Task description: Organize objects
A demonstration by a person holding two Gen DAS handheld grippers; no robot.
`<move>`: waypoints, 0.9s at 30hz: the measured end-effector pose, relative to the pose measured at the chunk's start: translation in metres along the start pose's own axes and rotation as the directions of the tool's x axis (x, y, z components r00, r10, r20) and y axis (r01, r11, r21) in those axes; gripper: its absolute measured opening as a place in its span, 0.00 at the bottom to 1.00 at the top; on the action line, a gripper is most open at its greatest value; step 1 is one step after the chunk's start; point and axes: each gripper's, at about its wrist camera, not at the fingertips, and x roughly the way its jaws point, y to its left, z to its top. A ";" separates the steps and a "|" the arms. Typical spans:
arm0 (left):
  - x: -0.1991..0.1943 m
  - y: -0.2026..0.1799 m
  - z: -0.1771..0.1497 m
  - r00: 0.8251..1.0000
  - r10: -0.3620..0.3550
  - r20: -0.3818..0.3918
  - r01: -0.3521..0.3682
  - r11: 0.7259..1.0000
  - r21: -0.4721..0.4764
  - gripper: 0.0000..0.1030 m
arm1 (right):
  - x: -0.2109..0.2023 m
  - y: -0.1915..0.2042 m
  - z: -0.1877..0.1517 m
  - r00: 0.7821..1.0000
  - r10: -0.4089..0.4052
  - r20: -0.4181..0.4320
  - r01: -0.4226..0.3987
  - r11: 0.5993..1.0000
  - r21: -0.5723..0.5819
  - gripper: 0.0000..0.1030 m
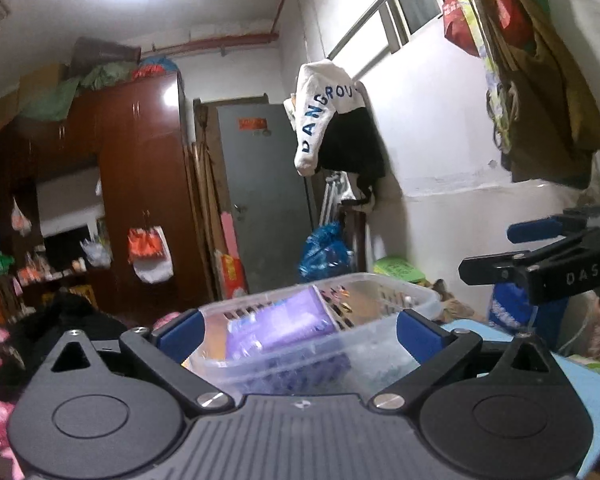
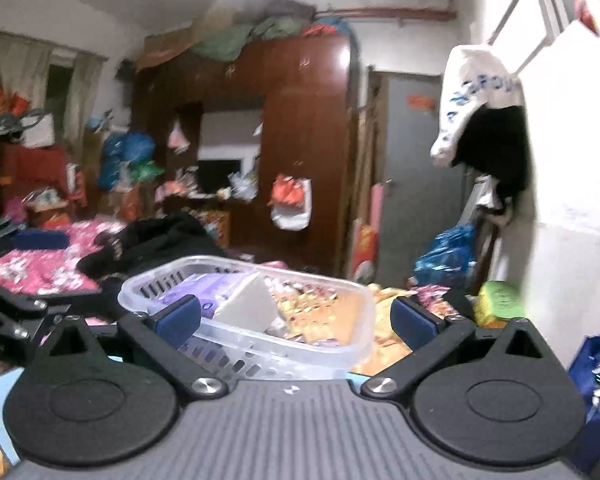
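Between the jaws, left view: the clear basket fills the gap of the left hand-held gripper, blurred, its near end close to the camera.
Left hand-held gripper: jaws spread wide; the blue pads stand beside the basket ends and I cannot tell if they touch it.
Right hand-held gripper: open; the left pad overlaps the basket's near wall in the right view, the right pad stands clear of the rim.
Basket: slotted clear plastic, on the light blue table; seen also in the right view.
Basket contents: a purple pack at one end, a white wedge-shaped piece beside it, small colourful packets across the rest.
Other gripper in left view: the right hand-held gripper enters from the right edge, side-on, jaws apart.
Green box: beyond the basket, near the wall.
Bed: pink floral cover with black clothing lying on it, left of the basket.
Wall: a white garment with blue letters hangs over a black one, beside a grey door.
Wardrobe: dark red-brown, bags hung on it and bundles piled on top.
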 end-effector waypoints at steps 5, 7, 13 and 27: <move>-0.026 -0.001 -0.019 0.998 -0.021 -0.055 0.018 0.999 -0.048 1.00 | -0.015 0.003 -0.004 0.998 -0.019 -0.052 0.022 0.999 0.047 1.00; -0.025 -0.001 -0.025 0.997 0.004 -0.081 -0.009 0.998 -0.063 1.00 | -0.012 0.004 -0.010 0.998 -0.016 -0.068 0.021 0.998 0.066 1.00; -0.022 0.015 -0.038 0.996 -0.015 -0.088 -0.002 0.982 -0.191 1.00 | 0.014 0.000 -0.032 0.989 -0.017 -0.149 0.032 0.995 0.095 1.00; -0.033 -0.009 -0.053 0.991 0.017 -0.131 -0.032 0.993 -0.117 1.00 | -0.041 0.011 -0.071 0.994 0.015 -0.104 0.003 0.985 0.172 1.00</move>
